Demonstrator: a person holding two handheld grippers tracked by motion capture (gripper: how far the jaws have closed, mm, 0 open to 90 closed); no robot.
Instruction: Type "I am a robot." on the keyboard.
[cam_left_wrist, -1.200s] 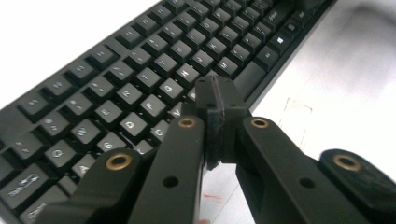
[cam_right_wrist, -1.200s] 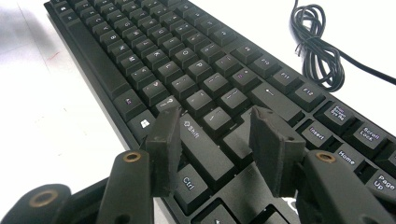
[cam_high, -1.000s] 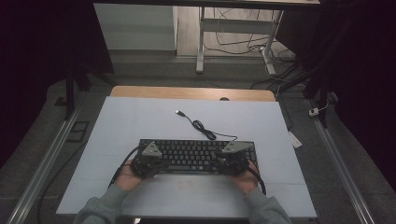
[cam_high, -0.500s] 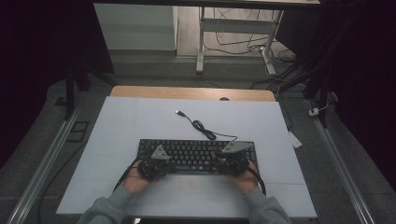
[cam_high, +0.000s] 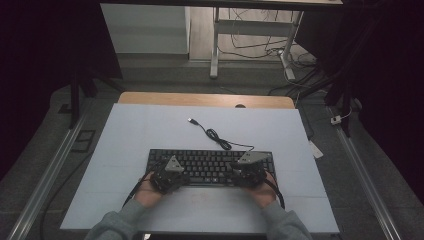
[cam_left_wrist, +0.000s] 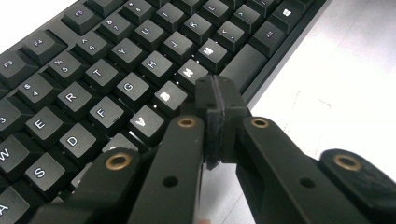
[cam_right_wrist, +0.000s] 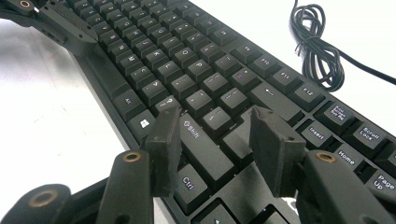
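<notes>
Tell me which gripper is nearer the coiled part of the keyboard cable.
Right. The right gripper sits over the keyboard's right end, just below the cable coil; the left gripper is at the keyboard's left end, farther away.

The keyboard (cam_right_wrist: 196, 84) keys read Shift, Ctrl, Insert, Home.

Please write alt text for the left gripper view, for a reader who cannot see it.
The left gripper's two black jaws are shut together, their tips over the space bar of a black plastic keyboard near the lit N key. The keyboard lies on a white table surface.
</notes>
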